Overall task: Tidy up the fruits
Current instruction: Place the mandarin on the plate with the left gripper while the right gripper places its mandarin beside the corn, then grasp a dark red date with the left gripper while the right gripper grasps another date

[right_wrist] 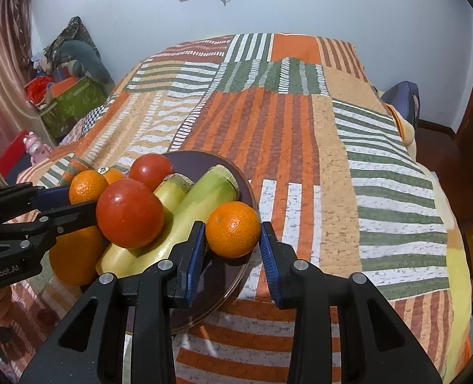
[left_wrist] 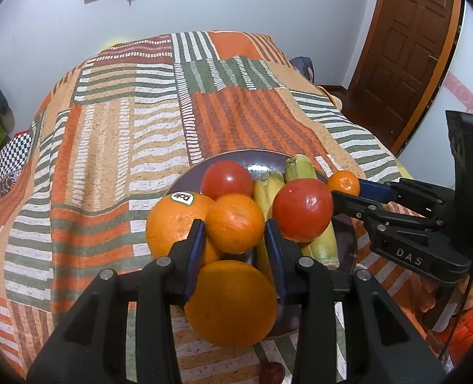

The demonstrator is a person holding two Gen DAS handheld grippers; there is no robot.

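Observation:
A dark plate (left_wrist: pixel 262 157) on the striped bedspread holds two red tomatoes (left_wrist: pixel 303 210), green-yellow bananas (left_wrist: pixel 319 243), large oranges (left_wrist: pixel 169 220) and small mandarins. My left gripper (left_wrist: pixel 234 224) has its blue pads on both sides of a mandarin (left_wrist: pixel 234 222) over the plate. My right gripper (right_wrist: pixel 231 235) has its pads on both sides of another mandarin (right_wrist: pixel 232 228) at the plate's right edge (right_wrist: pixel 236 275). In the right wrist view the left gripper (right_wrist: pixel 76 204) reaches in from the left. In the left wrist view the right gripper (left_wrist: pixel 345 192) reaches in from the right.
The plate sits near the front edge of a bed with a patchwork bedspread (left_wrist: pixel 134 134). A big orange (left_wrist: pixel 231 302) lies at the plate's near rim. A brown door (left_wrist: pixel 405 51) is at right; boxes and clutter (right_wrist: pixel 70 96) lie left of the bed.

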